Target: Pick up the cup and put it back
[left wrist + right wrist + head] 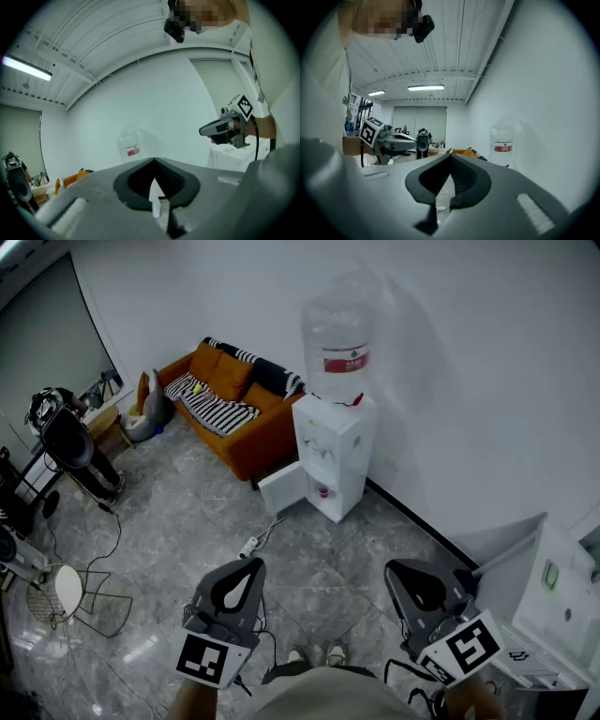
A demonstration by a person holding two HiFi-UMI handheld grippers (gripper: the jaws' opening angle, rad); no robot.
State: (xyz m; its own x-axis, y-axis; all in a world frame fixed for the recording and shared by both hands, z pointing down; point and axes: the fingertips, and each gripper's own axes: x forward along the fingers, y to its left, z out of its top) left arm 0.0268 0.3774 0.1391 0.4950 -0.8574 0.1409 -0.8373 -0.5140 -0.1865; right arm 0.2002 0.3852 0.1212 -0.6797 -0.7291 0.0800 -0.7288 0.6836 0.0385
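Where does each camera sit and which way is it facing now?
Head view: on head, steeply down at water dispenser; left claw, right claw, shoes.
Left gripper view: on left claw, facing white wall; shut jaws, right claw.
Right gripper view: on right claw, facing down the room; shut jaws, left claw.
All share the dispenser's bottle.

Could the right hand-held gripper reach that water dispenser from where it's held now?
Probably not yet. The right hand-held gripper hangs well short of the water dispenser, with bare floor between them. Nothing seems to block the way; stepping closer should do it.
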